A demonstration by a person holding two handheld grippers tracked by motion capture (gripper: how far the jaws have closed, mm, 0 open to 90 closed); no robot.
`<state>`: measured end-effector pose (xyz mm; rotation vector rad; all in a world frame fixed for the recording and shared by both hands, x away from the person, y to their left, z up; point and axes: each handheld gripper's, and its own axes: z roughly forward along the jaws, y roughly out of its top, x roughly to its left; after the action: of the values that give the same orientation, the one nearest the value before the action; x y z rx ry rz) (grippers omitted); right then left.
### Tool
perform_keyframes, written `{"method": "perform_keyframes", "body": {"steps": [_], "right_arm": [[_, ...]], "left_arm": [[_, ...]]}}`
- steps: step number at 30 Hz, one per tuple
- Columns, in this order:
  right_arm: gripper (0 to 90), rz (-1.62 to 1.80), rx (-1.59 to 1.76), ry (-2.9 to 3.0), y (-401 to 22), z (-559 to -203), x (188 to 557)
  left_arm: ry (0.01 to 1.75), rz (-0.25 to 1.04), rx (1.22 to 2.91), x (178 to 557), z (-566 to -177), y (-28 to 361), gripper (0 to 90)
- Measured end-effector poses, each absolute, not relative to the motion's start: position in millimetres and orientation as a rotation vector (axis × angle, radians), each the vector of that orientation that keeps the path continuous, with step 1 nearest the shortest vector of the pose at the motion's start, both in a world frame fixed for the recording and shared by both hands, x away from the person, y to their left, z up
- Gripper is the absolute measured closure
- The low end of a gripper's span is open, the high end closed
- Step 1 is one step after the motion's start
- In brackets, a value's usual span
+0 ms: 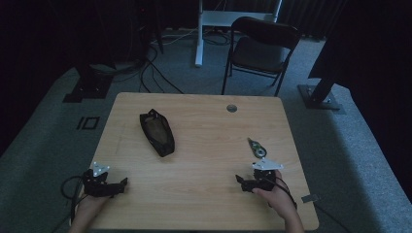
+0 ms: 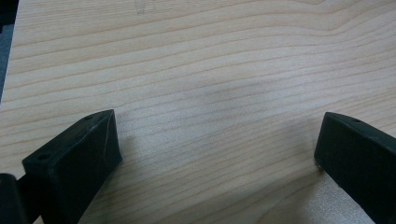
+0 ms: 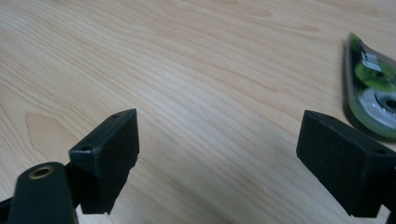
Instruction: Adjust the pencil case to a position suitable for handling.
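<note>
Left claw (image 1: 122, 183): near-left corner of the wooden surface (image 1: 204, 194), held in a hand (image 1: 90, 206), jaws spread wide with bare wood between them.

Black pouch (image 1: 157, 132): far-left of centre, lying flat, angled, well apart from both claws.

Right claw (image 1: 240, 180): near-right, held in a hand (image 1: 277, 194), jaws spread wide, gripping nothing.

Green and clear tape dispenser (image 1: 256, 147): right side, lying flat on the surface, just beyond the right claw and not touching it.

Black folding chair (image 1: 260, 51): on the floor past the far edge.
</note>
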<state>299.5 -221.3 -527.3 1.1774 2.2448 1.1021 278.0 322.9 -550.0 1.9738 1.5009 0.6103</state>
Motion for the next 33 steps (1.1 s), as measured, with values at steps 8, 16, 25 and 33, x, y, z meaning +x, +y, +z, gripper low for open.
{"method": "perform_keyframes", "body": {"steps": [8, 16, 25, 33], "right_arm": [[12.7, 1.141, 1.14, 2.247, -199, -520, 307], [12.7, 1.17, 1.101, 2.256, -177, -517, 315], [12.7, 1.193, 1.063, 2.277, -149, -518, 324], [12.7, 1.202, 1.032, 2.299, -127, -521, 328]], "left_arm": [[1.501, 0.61, 1.974, 278, -550, 323, 0.2], [1.501, 0.61, 1.974, 278, -550, 323, 0.2], [1.5, 0.611, 1.974, 278, -550, 323, 0.2], [1.501, 0.61, 1.974, 278, -550, 323, 0.2]]}}
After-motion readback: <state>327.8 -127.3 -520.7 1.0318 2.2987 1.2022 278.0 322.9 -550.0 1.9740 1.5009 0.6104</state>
